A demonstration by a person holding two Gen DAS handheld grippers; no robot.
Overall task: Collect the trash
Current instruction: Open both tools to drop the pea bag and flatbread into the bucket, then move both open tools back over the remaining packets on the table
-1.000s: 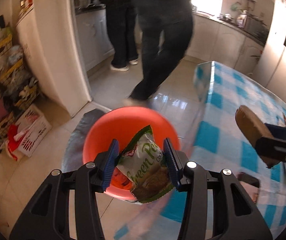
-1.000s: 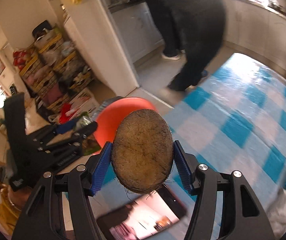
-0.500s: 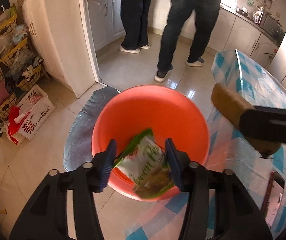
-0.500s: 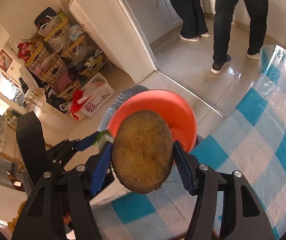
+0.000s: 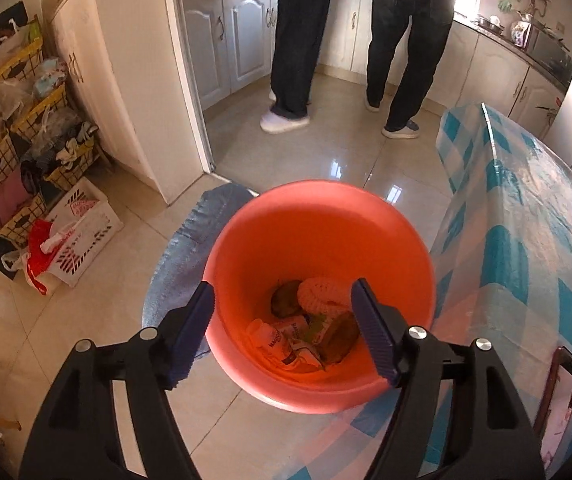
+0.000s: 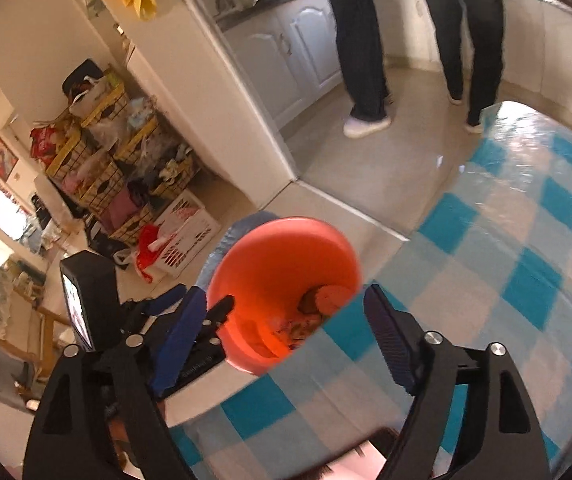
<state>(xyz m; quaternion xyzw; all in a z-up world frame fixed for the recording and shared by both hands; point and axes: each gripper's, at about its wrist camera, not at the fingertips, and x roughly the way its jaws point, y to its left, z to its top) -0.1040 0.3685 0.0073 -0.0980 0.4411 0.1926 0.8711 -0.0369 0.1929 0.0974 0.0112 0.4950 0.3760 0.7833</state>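
Left gripper (image 5: pixel 284 322) spread wide, empty, over orange bin (image 5: pixel 318 216). Right gripper (image 6: pixel 286 330) spread too, empty, bin at its 12 o'clock. Trash: snack wrapper (image 5: pixel 292 342), brown husk (image 5: pixel 340 336) inside bin, by checkered table (image 5: pixel 526 240).

Glossy beige floor tiles (image 5: pixel 326 152), white kitchen cabinets (image 5: pixel 242 40), checked tablecloth (image 5: pixel 526 216).

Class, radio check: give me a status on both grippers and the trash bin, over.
Left gripper open, empty, over the orange bin. Right gripper open, empty. Wrappers in bin. Nothing in the way.
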